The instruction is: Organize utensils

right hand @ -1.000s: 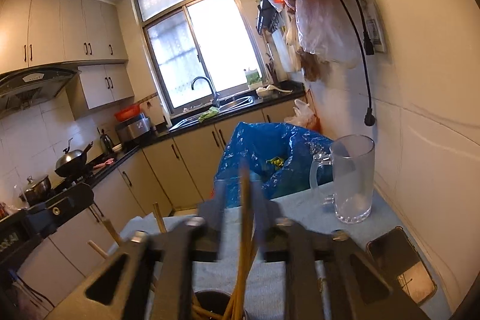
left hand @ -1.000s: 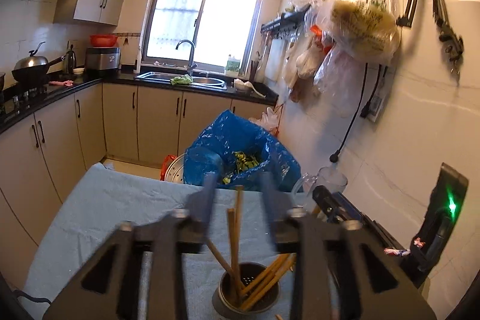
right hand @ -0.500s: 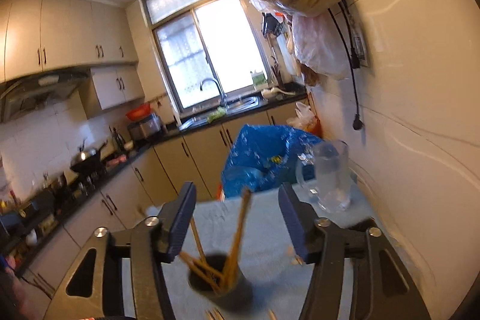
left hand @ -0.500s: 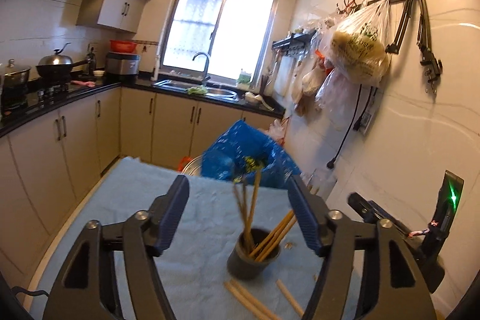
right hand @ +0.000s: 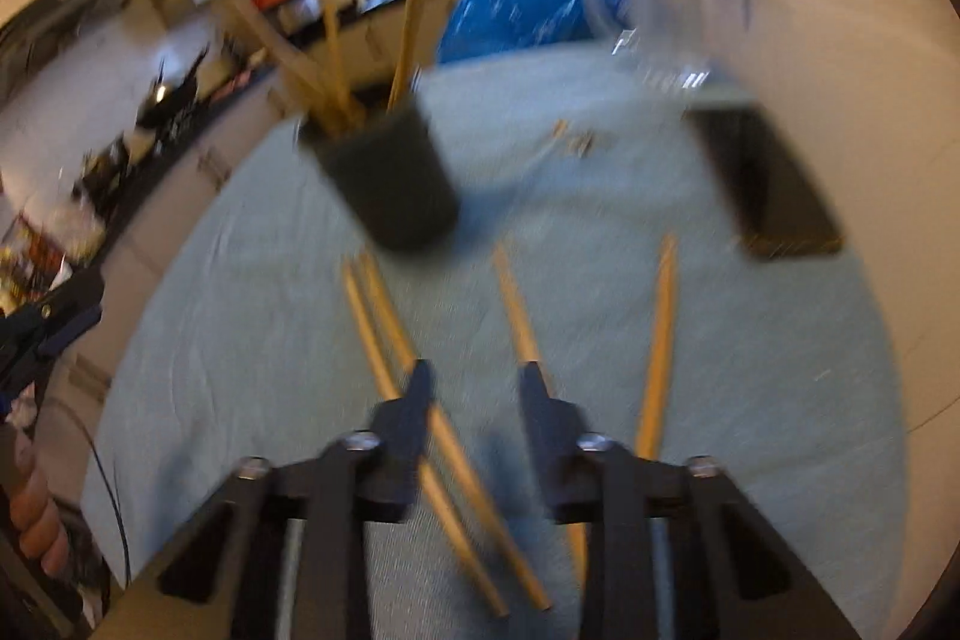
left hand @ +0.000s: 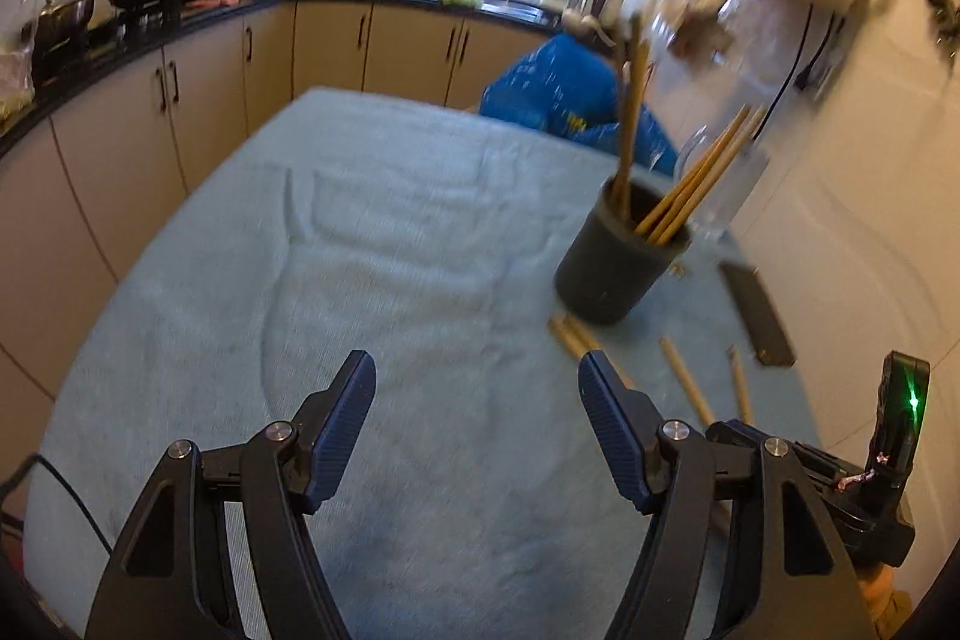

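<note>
Both grippers lower; four chopsticks [right hand: 659,328] loose.

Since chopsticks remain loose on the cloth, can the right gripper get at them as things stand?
Probably yes: the right gripper hangs right above the loose chopsticks, jaws apart and empty, nothing between.

A pale blue-grey cloth [left hand: 372,244] is being shown over the table, plain and unpatterned. A dark grey, nearly black holder [left hand: 612,262] is being seen on it, filled with tan wooden chopsticks [left hand: 690,190]; loose chopsticks [right hand: 522,310] of the same tan are being seen on the cloth. A black flat slab [right hand: 774,184] is being shown near the cream wall. A bright blue bag [left hand: 564,94] is being seen behind. Black frames with dark blue pads are being shown on the left gripper [left hand: 477,400].
</note>
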